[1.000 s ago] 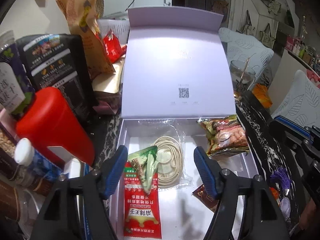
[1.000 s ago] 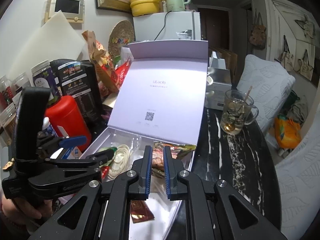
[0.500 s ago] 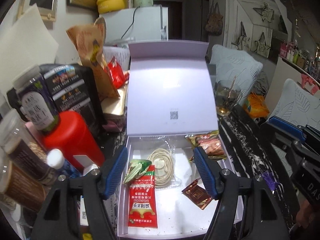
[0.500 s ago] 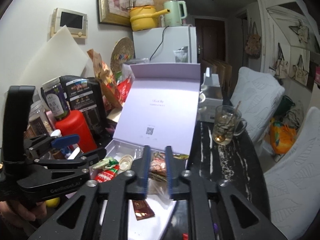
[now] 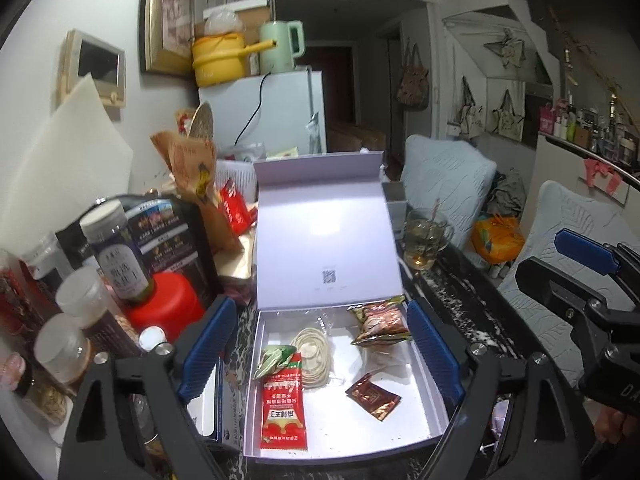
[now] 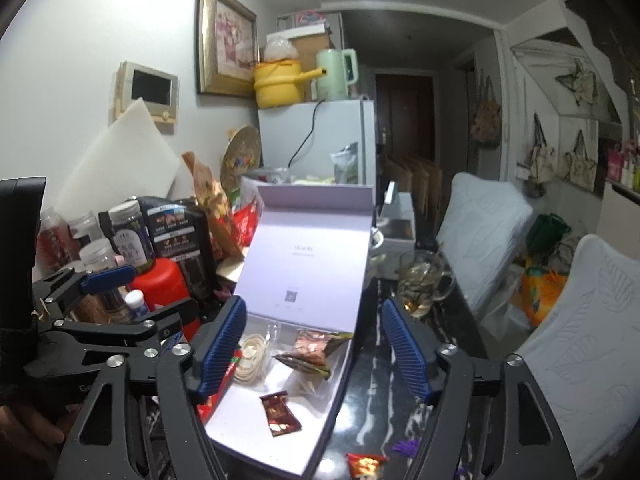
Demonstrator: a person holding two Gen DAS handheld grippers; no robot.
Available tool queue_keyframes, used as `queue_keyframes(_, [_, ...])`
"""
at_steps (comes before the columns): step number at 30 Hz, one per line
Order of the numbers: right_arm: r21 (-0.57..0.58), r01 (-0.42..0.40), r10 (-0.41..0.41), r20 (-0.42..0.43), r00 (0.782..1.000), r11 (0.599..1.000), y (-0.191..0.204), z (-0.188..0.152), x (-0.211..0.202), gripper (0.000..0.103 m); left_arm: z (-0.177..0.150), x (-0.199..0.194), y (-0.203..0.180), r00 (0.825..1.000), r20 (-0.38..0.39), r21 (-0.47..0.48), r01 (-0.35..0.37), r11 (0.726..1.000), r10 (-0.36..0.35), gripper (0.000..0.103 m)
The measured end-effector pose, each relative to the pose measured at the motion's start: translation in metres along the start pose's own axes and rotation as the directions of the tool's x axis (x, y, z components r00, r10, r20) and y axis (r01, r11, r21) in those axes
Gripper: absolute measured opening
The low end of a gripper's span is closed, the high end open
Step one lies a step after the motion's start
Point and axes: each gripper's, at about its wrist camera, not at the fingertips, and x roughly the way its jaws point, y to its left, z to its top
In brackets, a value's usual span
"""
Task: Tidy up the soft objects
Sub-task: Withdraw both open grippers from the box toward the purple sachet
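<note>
Both claws — left [image 5: 318, 350] and right [image 6: 314, 346] — have just been opening, now wide and empty, above the box [image 5: 434, 390] holding light, crinkly, slippery sachets [image 5: 283, 408] — best pinched at a sealed edge.

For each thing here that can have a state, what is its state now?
Lilac box: lid open, standing upright.
Red sachet: lying flat in the box.
Brown sachet: lying flat in the box.
Glass mug: upright, partly filled.
Left gripper: just opened, empty.
Right gripper: just opened, empty.
</note>
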Motion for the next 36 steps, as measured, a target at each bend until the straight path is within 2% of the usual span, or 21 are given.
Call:
queue_keyframes(8, [-0.001,0.026,-0.026,0.059,0.998,1.000,-0.003,0.001,-0.055,0.085,0.000,-0.046,-0.022,0.996,0.062,0.033,0.062,0.998,-0.064,0.089])
queue_keyframes(12, [0.006,0.045,-0.045,0.073,0.996,0.999,-0.007,-0.004,-0.082,0.086,-0.004,-0.063,-0.035,0.991,0.075,0.050,0.103,0.993,-0.107,0.090])
queue_keyframes(16, [0.012,0.061,-0.062,0.081,0.995,0.998,-0.011,-0.010,-0.104,0.087,-0.010,-0.076,-0.049,0.984,0.066,0.066,0.159,0.985,-0.164,0.090])
queue_keyframes(25, [0.011,0.100,-0.101,0.091,0.991,0.995,-0.018,-0.032,-0.150,0.089,-0.027,-0.096,-0.079,0.972,0.055,0.094,0.224,0.970,-0.229,0.090])
queue_keyframes(36, [0.055,0.152,-0.154,0.039,0.987,0.987,-0.037,-0.073,-0.173,0.089,-0.064,-0.097,-0.114,0.951,-0.018,0.111,0.310,0.944,-0.310,0.090])
